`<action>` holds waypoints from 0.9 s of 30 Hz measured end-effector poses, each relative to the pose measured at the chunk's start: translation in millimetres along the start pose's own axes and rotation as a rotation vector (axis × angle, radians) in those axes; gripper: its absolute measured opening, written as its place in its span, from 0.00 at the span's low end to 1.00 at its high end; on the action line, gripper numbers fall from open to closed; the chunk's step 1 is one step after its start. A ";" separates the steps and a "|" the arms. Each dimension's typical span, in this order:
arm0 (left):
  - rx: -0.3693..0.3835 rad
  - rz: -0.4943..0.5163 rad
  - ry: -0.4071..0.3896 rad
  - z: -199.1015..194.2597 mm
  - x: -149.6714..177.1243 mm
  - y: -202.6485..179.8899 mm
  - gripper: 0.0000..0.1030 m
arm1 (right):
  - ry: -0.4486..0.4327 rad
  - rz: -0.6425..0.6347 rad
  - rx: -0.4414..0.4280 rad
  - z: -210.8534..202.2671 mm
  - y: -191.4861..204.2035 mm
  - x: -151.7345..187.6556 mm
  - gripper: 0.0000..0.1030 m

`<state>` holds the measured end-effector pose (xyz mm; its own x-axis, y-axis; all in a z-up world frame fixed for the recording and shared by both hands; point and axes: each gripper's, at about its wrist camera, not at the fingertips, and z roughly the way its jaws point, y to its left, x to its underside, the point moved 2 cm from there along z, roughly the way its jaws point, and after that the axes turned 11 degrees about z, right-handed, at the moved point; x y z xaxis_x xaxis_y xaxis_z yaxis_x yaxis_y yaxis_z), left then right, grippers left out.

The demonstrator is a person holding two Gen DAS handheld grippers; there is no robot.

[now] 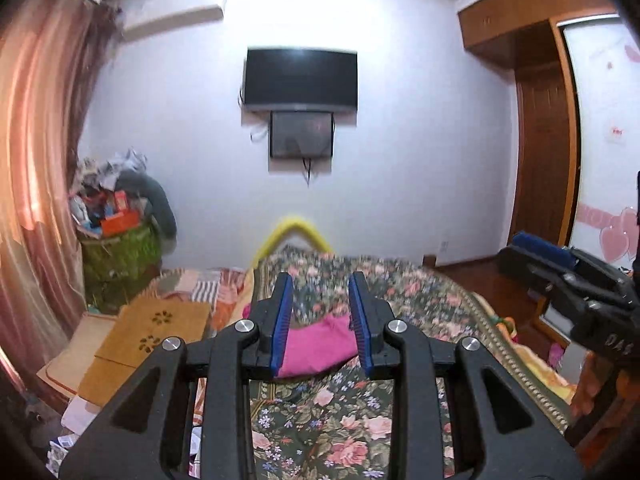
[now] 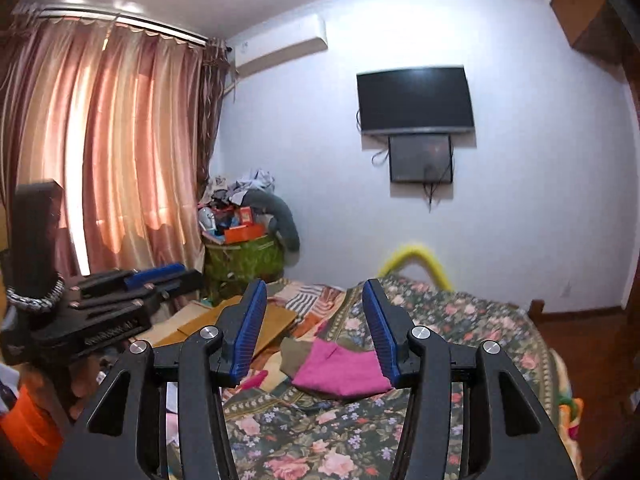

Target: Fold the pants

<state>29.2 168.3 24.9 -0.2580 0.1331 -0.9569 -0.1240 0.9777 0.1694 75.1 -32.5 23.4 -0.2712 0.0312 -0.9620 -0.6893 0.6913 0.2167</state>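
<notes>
Both my tongs are spread and pinch nothing: left gripper (image 1: 320,322), right gripper (image 2: 316,330). Beyond them the pink pants (image 2: 340,374) lie as a small folded bundle on the floral bedspread (image 2: 320,440). I judge the folding nearly finished.

A lived-in home bedroom: a bed under a dark floral quilted bedspread (image 1: 360,412) fills the foreground, facing a black flat-screen television (image 1: 301,79) mounted on a white wall. Pink satin curtains (image 2: 108,152) glow with daylight beside a white wall-mounted air conditioner (image 2: 280,54). A green basket heaped with boxes and clothing (image 2: 244,256) crowds the corner, and a brown wooden wardrobe (image 1: 536,128) with overhead cabinets lines the right side.
</notes>
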 end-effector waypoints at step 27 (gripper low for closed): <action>-0.073 0.008 -0.106 -76.9 15.5 -19.8 1.00 | -0.074 0.008 0.039 -51.9 16.6 15.2 1.00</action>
<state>-46.1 138.5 24.9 -0.1574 0.1610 -0.9743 -0.1932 0.9625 0.1903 24.6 -58.0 21.0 -0.2256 0.0893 -0.9701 -0.6604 0.7181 0.2197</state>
